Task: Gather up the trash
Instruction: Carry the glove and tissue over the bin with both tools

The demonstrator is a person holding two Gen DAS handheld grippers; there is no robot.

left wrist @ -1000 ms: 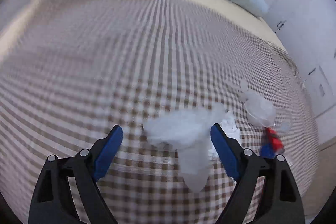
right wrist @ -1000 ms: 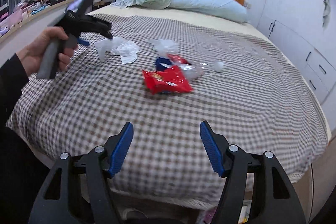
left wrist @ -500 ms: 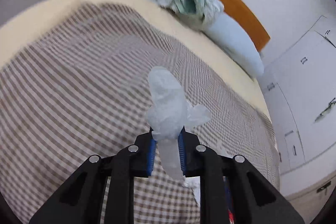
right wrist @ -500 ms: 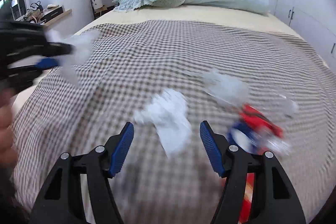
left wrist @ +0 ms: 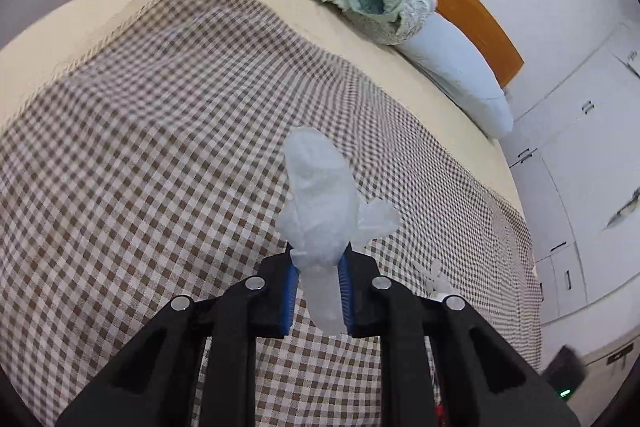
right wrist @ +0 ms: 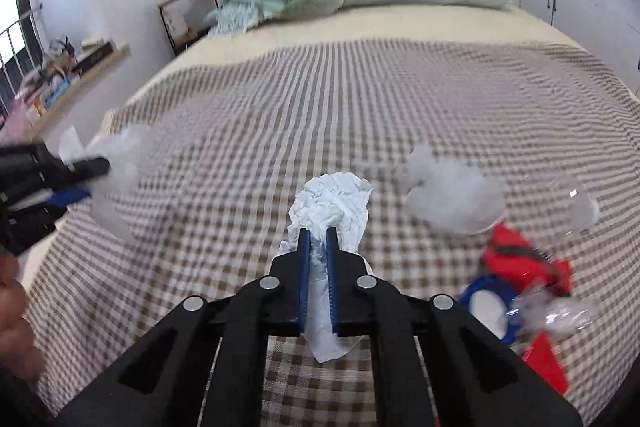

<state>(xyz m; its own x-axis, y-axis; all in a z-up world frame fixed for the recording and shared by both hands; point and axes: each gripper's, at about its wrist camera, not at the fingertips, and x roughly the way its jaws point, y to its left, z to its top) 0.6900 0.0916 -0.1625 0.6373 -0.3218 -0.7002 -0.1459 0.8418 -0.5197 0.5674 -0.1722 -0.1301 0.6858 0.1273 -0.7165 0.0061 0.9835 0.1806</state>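
The left claw (left wrist: 316, 275) is clamped on one translucent plastic wad (left wrist: 320, 203). The right claw (right wrist: 318, 255) is clamped on one crumpled white tissue (right wrist: 332, 203). One red wrapper (right wrist: 520, 259) lies on the bed (right wrist: 360, 99).

no legible text, red wrapper (right wrist: 524, 263) print too blurred to read, no readable labels elsewhere
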